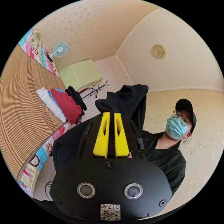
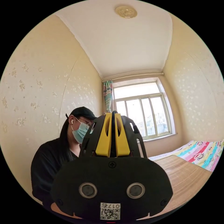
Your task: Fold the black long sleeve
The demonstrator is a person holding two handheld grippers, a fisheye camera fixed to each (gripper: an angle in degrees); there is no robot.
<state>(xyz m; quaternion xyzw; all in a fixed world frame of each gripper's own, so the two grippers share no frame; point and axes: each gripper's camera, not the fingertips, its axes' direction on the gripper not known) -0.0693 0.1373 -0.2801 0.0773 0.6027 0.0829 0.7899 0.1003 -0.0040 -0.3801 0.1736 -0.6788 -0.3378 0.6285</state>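
The black long sleeve (image 1: 130, 98) is lifted off the bed and bunches just past the tips of my left gripper (image 1: 111, 113). Its yellow jaws are pressed together on the dark cloth, and more of the garment hangs down on the left side (image 1: 67, 144). In the right gripper view, my right gripper (image 2: 113, 114) points up toward the window with its yellow jaws closed. A thin black edge of fabric (image 2: 113, 112) pokes out between the tips. A person (image 2: 51, 158) in a black top stands close behind both grippers.
A woven bamboo mat (image 1: 21, 105) covers the bed over a cartoon-print sheet (image 2: 200, 154). A stack of folded clothes (image 1: 63, 103), white, blue, red and black, lies on the mat. A fan (image 1: 60, 49), a green cloth (image 1: 80, 74) and a coat rack (image 1: 95, 91) stand beyond.
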